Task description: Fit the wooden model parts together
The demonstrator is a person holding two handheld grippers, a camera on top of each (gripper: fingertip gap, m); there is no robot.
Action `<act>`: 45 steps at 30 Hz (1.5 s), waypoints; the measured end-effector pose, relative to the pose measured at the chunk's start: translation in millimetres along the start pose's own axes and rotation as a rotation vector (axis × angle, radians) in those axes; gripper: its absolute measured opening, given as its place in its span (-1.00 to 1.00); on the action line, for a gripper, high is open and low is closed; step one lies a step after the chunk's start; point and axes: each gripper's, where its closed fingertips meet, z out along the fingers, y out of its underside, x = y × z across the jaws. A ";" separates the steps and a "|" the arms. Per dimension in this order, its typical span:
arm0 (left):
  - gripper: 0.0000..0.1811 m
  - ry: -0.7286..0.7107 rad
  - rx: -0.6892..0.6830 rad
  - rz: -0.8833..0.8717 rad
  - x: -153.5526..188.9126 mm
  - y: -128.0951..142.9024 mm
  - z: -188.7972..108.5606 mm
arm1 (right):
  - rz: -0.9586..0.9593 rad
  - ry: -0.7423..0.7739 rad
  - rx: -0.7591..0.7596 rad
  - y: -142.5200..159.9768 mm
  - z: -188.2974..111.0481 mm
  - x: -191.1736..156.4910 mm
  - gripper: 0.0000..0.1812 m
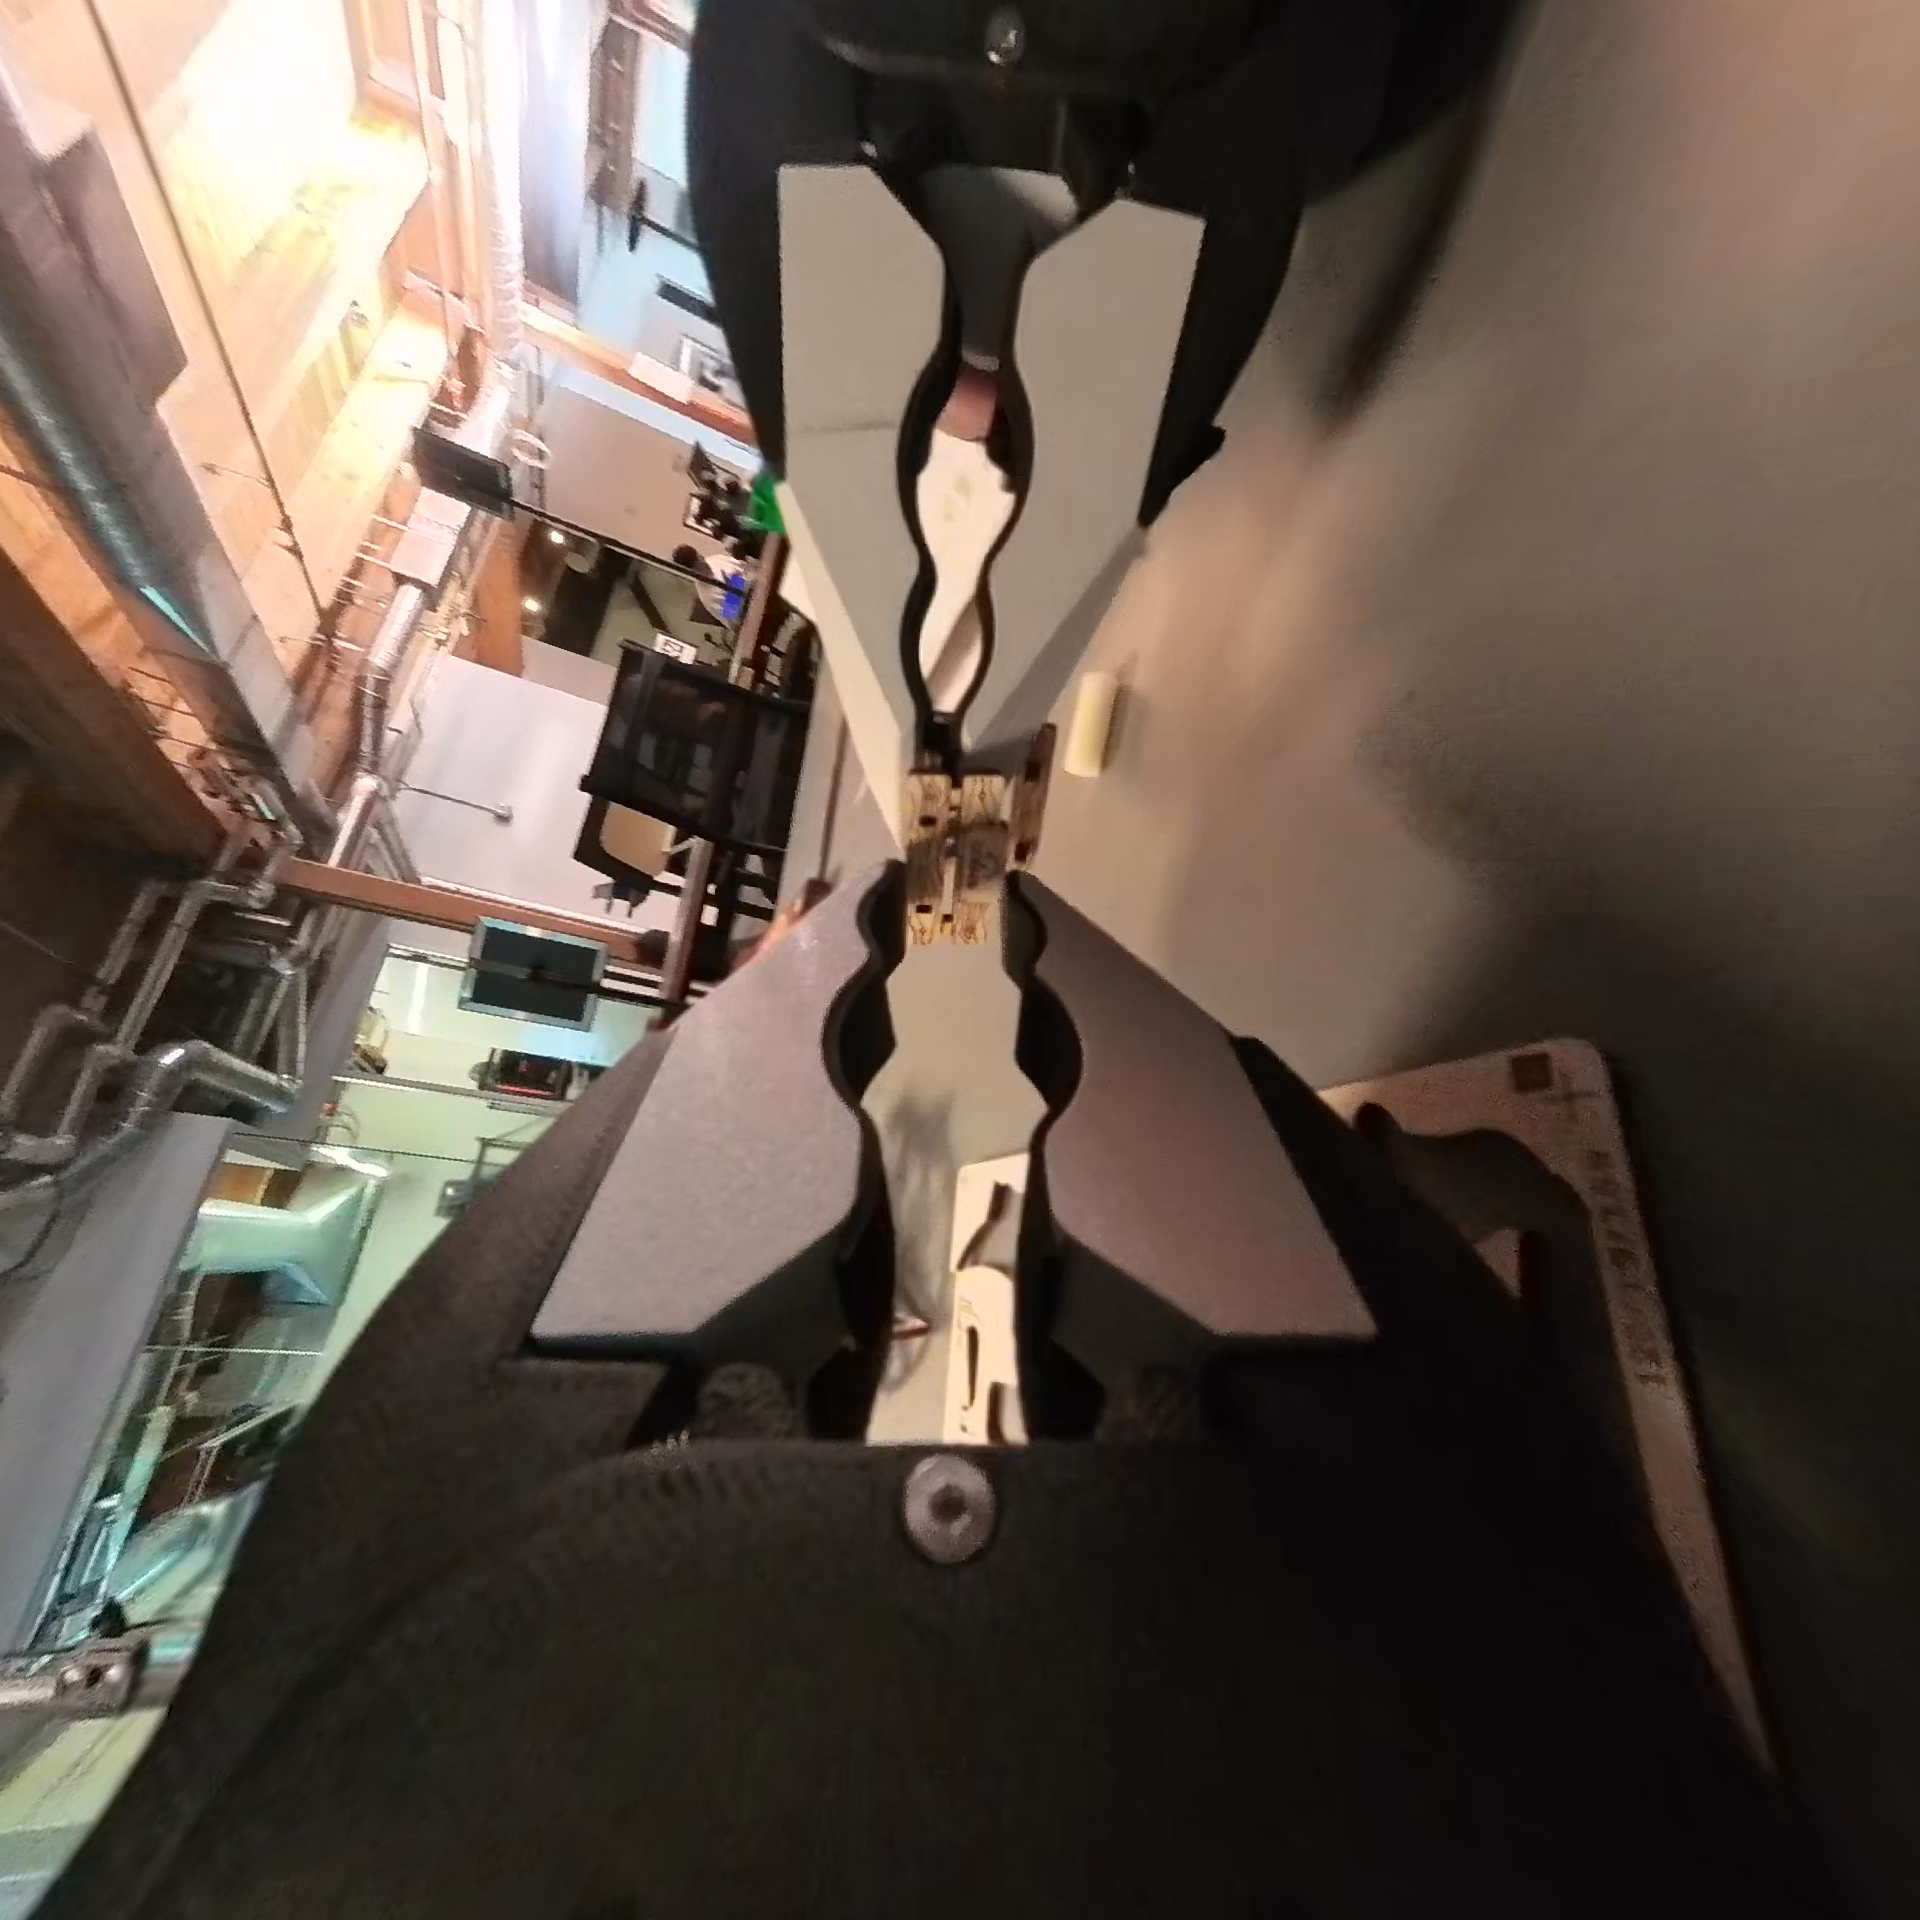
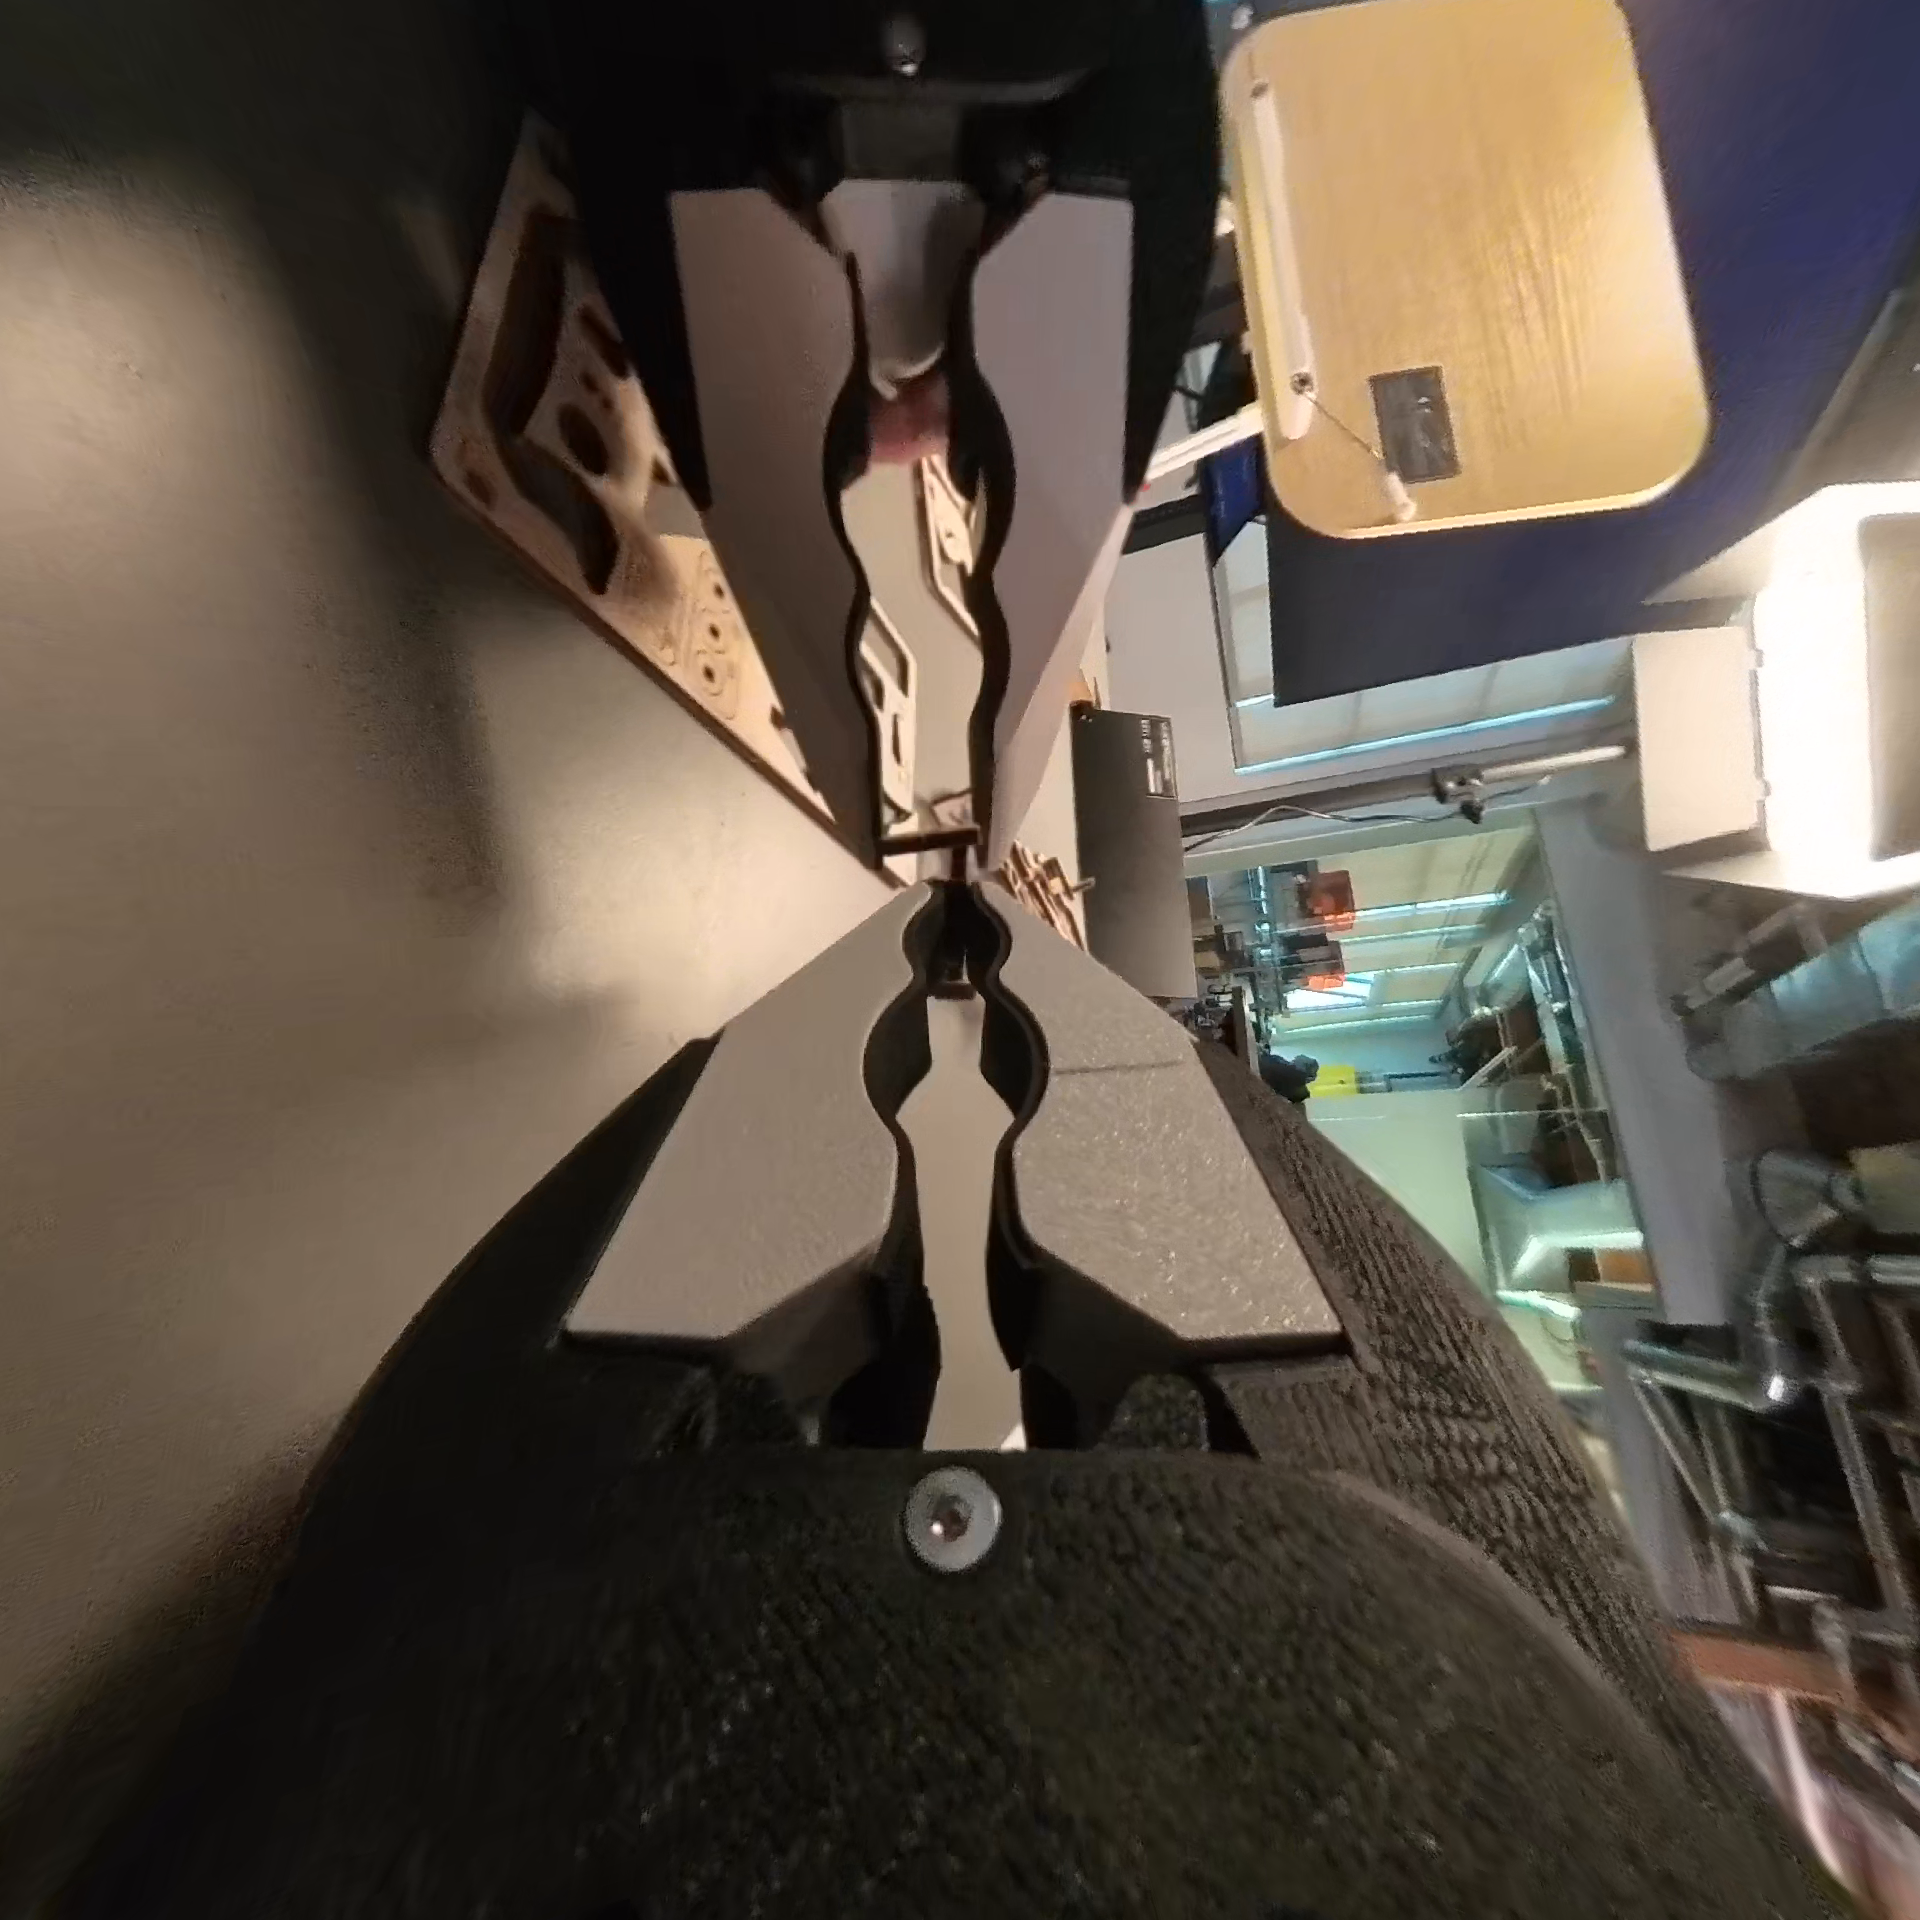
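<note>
The two grippers meet tip to tip above the grey table [image 1: 1455,623]. My left gripper [image 1: 954,899] is shut on a pale wooden assembly with burnt engraved lines [image 1: 961,831], which sticks out past its tips. My right gripper [image 1: 943,732] comes in from the opposite side and touches the assembly's far end. In the right wrist view my right gripper [image 2: 951,899] is shut on a small thin dark wooden part [image 2: 951,961]. The left gripper [image 2: 930,826] faces it there, and its assembly shows edge-on as a thin dark bar [image 2: 925,836].
A laser-cut wooden sheet with empty cut-outs [image 2: 582,416] lies on the table behind the left gripper, and also shows in the left wrist view [image 1: 1579,1195]. A small white cylinder [image 1: 1096,727] and loose wooden pieces [image 2: 1039,883] lie near the tips. A black box [image 2: 1127,831] stands beyond. From the left gripper's tips to the small white cylinder [image 1: 1096,727] is close to 8 cm.
</note>
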 end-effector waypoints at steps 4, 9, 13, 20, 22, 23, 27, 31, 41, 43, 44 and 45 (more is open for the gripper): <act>-0.81 0.045 -0.046 0.022 8.5 6.4 3.0 | -0.033 -0.037 -0.024 5.0 3.5 -8.4 -1.00; -0.81 0.109 -0.155 0.002 19.9 15.8 7.4 | -0.077 -0.082 -0.083 12.3 8.1 -19.4 -1.00; -0.81 0.128 -0.219 -0.062 23.2 20.2 11.1 | 0.027 -0.126 -0.094 17.2 10.5 -23.3 -1.00; -0.82 0.123 -0.295 -0.100 24.2 24.9 14.0 | -0.034 -0.106 -0.151 19.8 12.5 -24.5 -1.00; -0.81 0.118 -0.323 -0.092 24.5 26.7 15.0 | -0.075 -0.092 -0.182 21.1 13.3 -24.8 -1.00; -0.81 0.115 -0.335 -0.094 24.4 27.7 15.7 | -0.094 -0.086 -0.198 21.8 13.8 -24.9 -1.00; -0.81 0.109 -0.367 -0.059 24.9 29.7 17.1 | -0.136 -0.073 -0.218 23.3 14.8 -25.2 -1.00; -0.87 0.107 -0.356 -0.111 22.6 28.3 18.5 | -0.106 -0.068 -0.208 21.0 15.8 -25.0 -1.00; -0.73 0.113 -0.359 -0.158 21.3 30.6 14.5 | -0.074 -0.045 -0.243 22.3 18.8 -23.4 -1.00; -0.68 0.124 -0.356 -0.182 20.6 31.0 12.0 | -0.064 -0.042 -0.256 22.8 18.7 -23.0 -1.00; -0.66 0.130 -0.351 -0.195 20.0 31.3 11.0 | -0.063 -0.039 -0.261 23.2 18.3 -22.8 -1.00; -0.64 0.134 -0.348 -0.207 19.3 32.1 10.1 | -0.065 -0.035 -0.266 23.9 17.9 -22.1 -1.00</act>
